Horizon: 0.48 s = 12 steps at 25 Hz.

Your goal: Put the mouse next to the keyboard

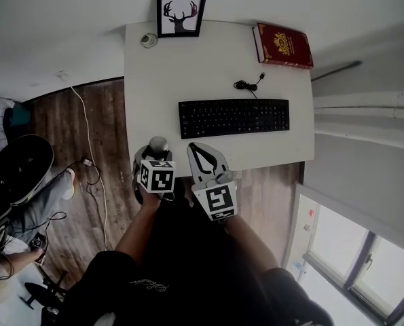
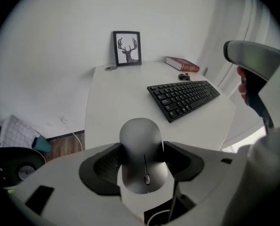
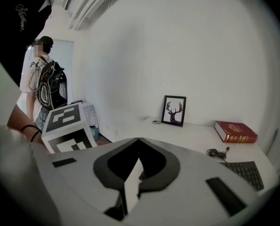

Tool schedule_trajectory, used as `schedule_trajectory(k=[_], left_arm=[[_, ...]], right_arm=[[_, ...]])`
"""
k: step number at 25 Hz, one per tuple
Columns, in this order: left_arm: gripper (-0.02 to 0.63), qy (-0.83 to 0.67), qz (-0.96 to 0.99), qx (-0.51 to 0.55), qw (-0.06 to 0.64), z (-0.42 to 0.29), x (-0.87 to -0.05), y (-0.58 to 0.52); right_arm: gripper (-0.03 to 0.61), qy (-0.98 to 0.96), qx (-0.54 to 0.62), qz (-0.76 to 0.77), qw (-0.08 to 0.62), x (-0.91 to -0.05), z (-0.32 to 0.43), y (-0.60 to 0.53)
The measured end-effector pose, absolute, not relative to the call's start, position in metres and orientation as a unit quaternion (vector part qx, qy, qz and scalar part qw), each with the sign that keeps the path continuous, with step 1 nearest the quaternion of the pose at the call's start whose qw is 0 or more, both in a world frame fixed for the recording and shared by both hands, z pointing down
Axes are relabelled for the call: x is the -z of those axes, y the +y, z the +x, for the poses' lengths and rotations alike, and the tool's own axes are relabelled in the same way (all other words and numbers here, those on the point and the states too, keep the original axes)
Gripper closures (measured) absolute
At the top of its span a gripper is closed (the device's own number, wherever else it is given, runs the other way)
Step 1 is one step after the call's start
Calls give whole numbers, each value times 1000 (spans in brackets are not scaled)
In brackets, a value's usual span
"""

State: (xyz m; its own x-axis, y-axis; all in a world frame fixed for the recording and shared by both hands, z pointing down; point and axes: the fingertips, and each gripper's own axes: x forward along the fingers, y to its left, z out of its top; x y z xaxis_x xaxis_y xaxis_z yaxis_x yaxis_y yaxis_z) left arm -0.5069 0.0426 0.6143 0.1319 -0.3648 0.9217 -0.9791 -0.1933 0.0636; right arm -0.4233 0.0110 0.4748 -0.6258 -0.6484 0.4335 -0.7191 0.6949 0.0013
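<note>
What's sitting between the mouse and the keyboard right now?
Nothing, just bare table. The left gripper view shows a clear white stretch from the mouse to the keyboard, and the head view agrees.

place: home office | evidence: white desk (image 1: 154,80), keyboard (image 1: 233,117), framed deer print (image 1: 180,13), book (image 1: 283,45)

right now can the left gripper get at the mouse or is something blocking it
Yes, it seems so: the mouse sits between the jaws of the left gripper, pads against its sides, at the near-left corner of the table. Nothing lies in the way.
</note>
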Motion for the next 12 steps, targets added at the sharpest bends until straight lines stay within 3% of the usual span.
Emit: schedule_trajectory(k=[12], left_arm=[[330, -497, 693, -402, 334, -515, -592, 38]], right_arm=[[558, -891, -78, 398, 206, -472, -433, 1]])
